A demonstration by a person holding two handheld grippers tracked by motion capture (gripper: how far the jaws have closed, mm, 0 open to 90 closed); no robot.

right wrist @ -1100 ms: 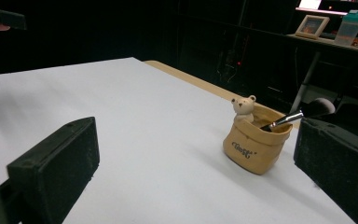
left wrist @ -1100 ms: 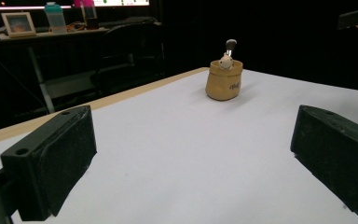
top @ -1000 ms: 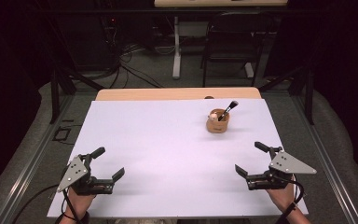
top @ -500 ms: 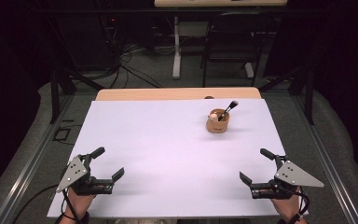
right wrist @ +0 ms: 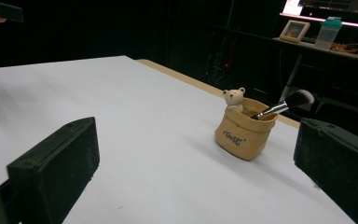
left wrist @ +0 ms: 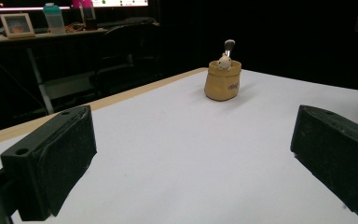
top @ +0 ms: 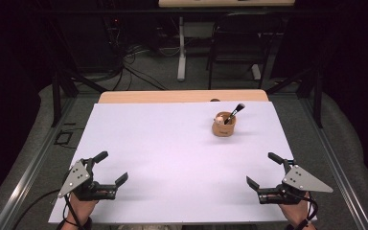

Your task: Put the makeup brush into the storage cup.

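A white sheet (top: pixel 172 153) covers the table (top: pixel 182 96), whose wooden edge shows as a bare strip along the far side. On the far right part of the sheet stands a small tan pot (top: pixel 224 125) shaped like a sack, with dark lettering on its front as the right gripper view shows. A little cream bear figure (right wrist: pixel 234 98) sits at the pot's rim, and a makeup brush (right wrist: pixel 284 104) leans out of the pot, its handle down inside and its pale bristle head tilted up and away from the bear. In the high view the left gripper (top: pixel 111 169) rests low over the near left corner of the sheet, held by a hand (top: pixel 80 207) that comes in from the bottom edge, with its jaws spread wide and nothing between them. The right gripper (top: pixel 265 170) sits over the near right corner in the other hand (top: pixel 297 211), its jaws likewise spread apart and empty. Both grippers are well apart from the pot and from each other. Both gripper views look along parted black jaws toward the pot. Behind the table, a chair (top: pixel 239 43) and table legs stand on a dark floor with loose cables
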